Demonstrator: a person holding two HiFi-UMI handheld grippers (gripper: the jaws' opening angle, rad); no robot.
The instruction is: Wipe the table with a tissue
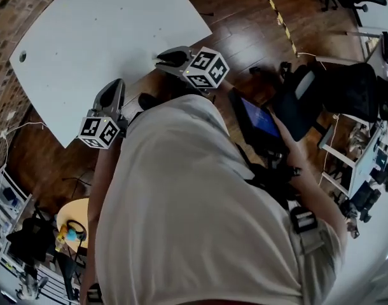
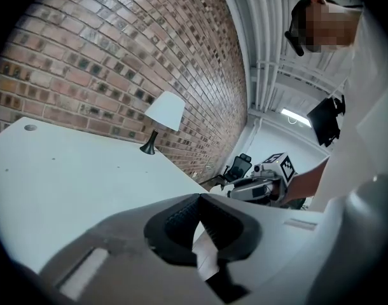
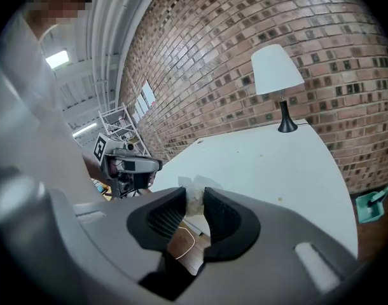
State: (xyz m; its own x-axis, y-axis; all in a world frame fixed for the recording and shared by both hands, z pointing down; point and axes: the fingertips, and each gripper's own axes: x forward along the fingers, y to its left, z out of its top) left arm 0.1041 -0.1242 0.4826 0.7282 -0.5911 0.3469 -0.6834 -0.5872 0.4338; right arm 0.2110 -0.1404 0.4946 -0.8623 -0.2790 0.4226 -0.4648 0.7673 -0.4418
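Meanwhile, the right gripper (image 3: 194, 199) is pinching a crumpled tissue (image 3: 195, 188) over the white table's (image 3: 264, 164) near edge, seemingly about to wipe; next it needs lowering onto the tabletop. The left gripper (image 2: 198, 199) is hovering closed and empty. A lamp (image 3: 278, 81) is occupying the table's far side.

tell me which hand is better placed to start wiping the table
Right, most likely. The right gripper holds the tissue by the table edge; the left gripper is shut on nothing.
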